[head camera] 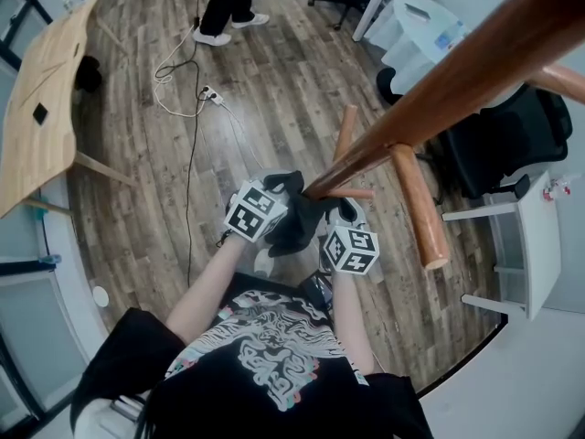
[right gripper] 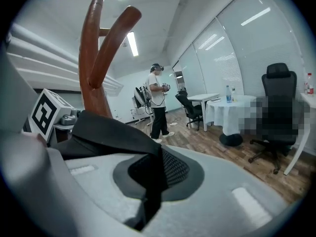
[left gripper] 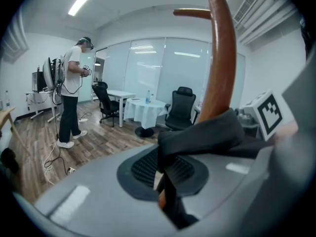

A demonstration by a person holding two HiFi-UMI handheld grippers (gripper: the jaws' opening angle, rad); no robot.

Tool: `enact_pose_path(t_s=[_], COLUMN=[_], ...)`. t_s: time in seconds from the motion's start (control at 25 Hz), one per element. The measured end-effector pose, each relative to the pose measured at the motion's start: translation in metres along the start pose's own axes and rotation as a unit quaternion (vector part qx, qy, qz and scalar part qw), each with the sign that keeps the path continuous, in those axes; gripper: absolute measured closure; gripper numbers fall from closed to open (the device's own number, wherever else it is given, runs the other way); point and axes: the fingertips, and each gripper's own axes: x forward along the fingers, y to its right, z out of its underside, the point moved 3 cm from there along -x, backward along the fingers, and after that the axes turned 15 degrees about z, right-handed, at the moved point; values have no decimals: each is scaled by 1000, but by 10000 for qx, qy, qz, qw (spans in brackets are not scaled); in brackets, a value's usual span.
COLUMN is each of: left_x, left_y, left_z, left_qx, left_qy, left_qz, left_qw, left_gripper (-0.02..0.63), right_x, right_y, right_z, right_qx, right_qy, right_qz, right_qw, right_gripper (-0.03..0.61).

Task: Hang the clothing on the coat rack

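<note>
A dark garment [head camera: 294,216] is bunched between my two grippers, right against the brown wooden coat rack [head camera: 430,108]. My left gripper [head camera: 271,205] is shut on one side of the fabric. In the left gripper view the cloth [left gripper: 207,130] runs out of the closed jaws [left gripper: 165,181] and lies against a curved rack peg [left gripper: 220,58]. My right gripper [head camera: 340,225] is shut on the other side. In the right gripper view the cloth [right gripper: 106,127] comes out of the closed jaws [right gripper: 150,181], beside the rack's pole and a peg [right gripper: 96,58]. Both sets of fingertips are hidden under the cloth in the head view.
Other rack pegs [head camera: 419,207] stick out to my right. A person [left gripper: 71,93] stands across the room with cables [head camera: 187,71] on the wooden floor. Black office chairs [head camera: 507,140], a white table [head camera: 535,236] and a wooden tabletop [head camera: 41,108] stand around.
</note>
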Motion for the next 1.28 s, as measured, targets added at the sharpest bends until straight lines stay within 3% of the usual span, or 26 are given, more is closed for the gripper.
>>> enact_pose_path(t_s=[0.2,0.44,0.88,1.28], left_x=[7,5,8,9], left_y=[0,11,15,20], left_z=[4,9,14,24], left_qx=[26,-146,-179,-446], left_qy=[-24,-194,-134,-127], left_qz=[-158,-60,44,-17], left_qw=[9999,9997,9997,9989], left_gripper=[607,607,606,607], right_x=[1,-3,-10,-19], right_y=[0,-3,-3,5], right_z=[3,9,11,25], right_qx=[-107,-221,-61,-51], right_qy=[-73,-166,-217,-427], right_qz=[134,391,225,225], right_qw=[9998,9989,9995,9988], right_gripper=[577,576,575,574])
